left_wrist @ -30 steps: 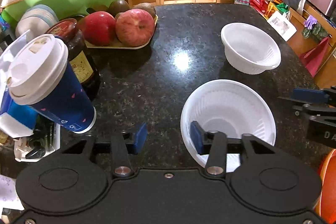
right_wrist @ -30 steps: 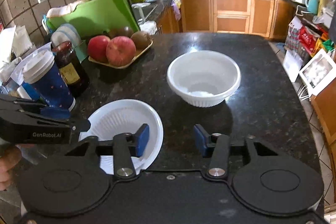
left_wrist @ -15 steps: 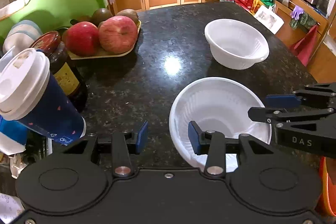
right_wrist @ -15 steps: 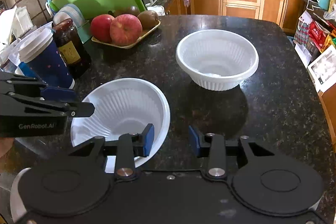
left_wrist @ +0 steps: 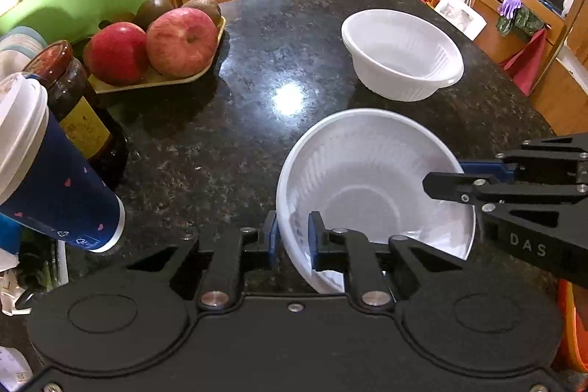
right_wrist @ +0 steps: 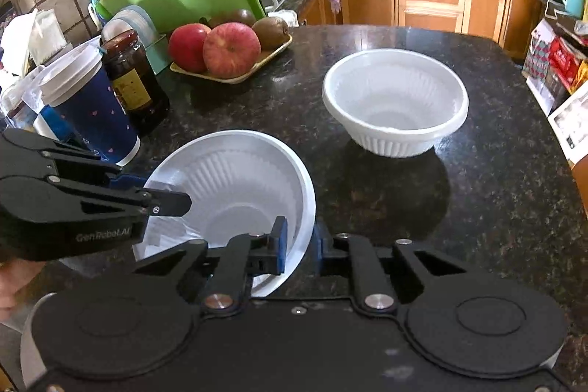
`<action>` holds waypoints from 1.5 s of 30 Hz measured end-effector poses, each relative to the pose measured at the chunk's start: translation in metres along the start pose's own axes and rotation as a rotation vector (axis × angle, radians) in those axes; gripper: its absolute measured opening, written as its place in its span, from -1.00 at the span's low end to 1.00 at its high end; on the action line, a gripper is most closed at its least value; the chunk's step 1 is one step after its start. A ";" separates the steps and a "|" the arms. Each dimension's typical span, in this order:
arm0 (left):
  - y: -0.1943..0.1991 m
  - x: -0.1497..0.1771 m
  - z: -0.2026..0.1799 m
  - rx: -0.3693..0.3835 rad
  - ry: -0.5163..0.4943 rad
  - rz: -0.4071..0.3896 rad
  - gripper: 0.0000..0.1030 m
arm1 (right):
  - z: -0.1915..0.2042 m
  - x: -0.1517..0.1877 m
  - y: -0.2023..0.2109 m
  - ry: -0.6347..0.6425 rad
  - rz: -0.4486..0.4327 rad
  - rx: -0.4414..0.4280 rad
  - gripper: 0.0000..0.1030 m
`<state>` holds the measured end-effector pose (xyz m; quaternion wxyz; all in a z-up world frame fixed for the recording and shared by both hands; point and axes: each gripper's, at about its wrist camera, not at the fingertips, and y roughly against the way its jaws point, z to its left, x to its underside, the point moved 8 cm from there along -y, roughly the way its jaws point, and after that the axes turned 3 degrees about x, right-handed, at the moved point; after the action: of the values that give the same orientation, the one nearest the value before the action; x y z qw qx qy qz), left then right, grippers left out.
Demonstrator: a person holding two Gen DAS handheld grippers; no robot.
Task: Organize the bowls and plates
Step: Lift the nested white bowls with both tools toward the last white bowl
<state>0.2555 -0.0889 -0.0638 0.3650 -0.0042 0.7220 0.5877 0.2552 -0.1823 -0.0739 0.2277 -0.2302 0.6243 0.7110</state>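
Now you have both the left gripper [left_wrist: 291, 239] and the right gripper [right_wrist: 299, 245] pinched on opposite rims of the near bowl [left_wrist: 367, 182], tilting it, likely to nest it in the far bowl [right_wrist: 395, 103].

The near bowl [left_wrist: 371, 186] is sitting on the counter [left_wrist: 228, 135] before the far bowl [left_wrist: 402, 56]; left of them, cup [left_wrist: 44, 171] and jar [left_wrist: 79, 109] are standing before the fruit tray [left_wrist: 158, 78].

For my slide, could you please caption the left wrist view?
Both grippers, left gripper and right gripper, clamp opposite rims of the near white bowl on the granite counter.
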 end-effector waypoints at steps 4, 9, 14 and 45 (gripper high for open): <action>0.007 0.000 0.002 0.010 0.011 -0.008 -0.64 | 0.002 -0.002 0.006 -0.006 -0.003 -0.008 -0.71; 0.021 -0.001 0.002 -0.003 0.016 -0.034 -0.64 | 0.009 -0.003 0.019 0.006 -0.026 -0.007 -0.71; 0.041 0.001 -0.001 -0.007 0.014 -0.065 -0.64 | 0.016 -0.005 0.041 0.013 -0.054 -0.001 -0.71; 0.135 0.105 0.009 -0.009 0.019 -0.058 -0.62 | 0.103 0.072 0.147 0.051 -0.078 -0.065 -0.70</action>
<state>0.1249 0.0050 -0.0057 0.3748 -0.0323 0.7225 0.5801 0.1042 -0.0948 0.0093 0.2319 -0.2796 0.5969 0.7154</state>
